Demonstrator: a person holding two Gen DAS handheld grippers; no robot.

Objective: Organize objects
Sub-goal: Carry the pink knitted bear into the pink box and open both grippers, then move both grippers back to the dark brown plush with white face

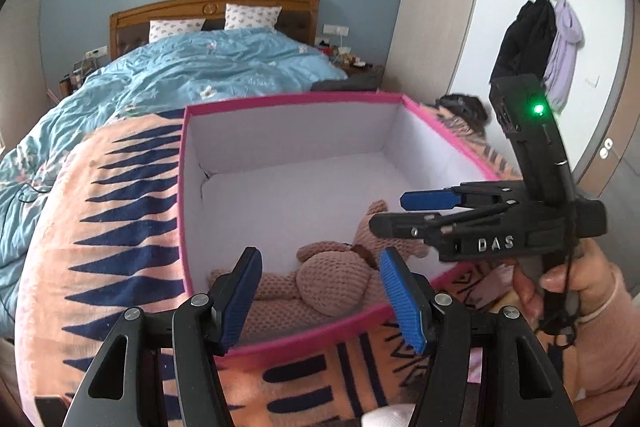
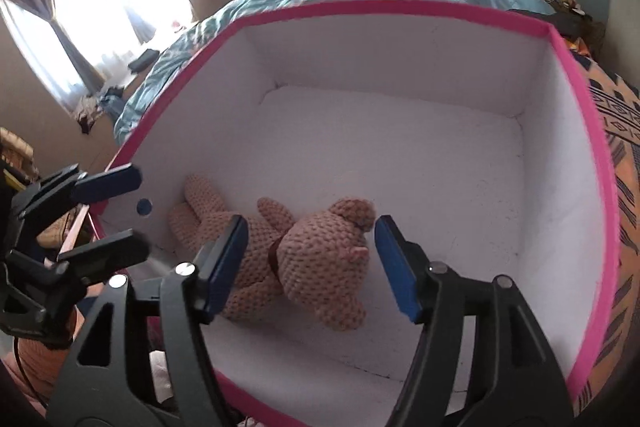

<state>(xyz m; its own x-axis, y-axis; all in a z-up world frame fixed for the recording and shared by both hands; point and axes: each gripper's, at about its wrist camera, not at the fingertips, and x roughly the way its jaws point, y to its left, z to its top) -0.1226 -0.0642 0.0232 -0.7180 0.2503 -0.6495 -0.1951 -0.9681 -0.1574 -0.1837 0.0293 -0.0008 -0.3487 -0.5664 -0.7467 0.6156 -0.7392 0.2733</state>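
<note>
A pink-rimmed box (image 1: pixel 292 99) with white inside walls stands on a patterned blanket. A tan knitted teddy bear (image 2: pixel 320 267) lies on its side on the box floor, near the front wall, also seen in the left wrist view (image 1: pixel 332 279). My right gripper (image 2: pixel 311 223) hangs open over the bear; its blue pads stand on either side of the head without touching it. In the left wrist view the right gripper (image 1: pixel 388 213) reaches in over the box's right wall. My left gripper (image 1: pixel 319 255) is open above the near rim, holding nothing; it shows at the box's left wall (image 2: pixel 136 211).
The box rests on an orange blanket with navy spikes (image 1: pixel 120 227) at the foot of a bed with a blue duvet (image 1: pixel 208 67) and two pillows. Coats (image 1: pixel 536 43) hang on a door at the right. A bright window (image 2: pixel 100 7) is at the left.
</note>
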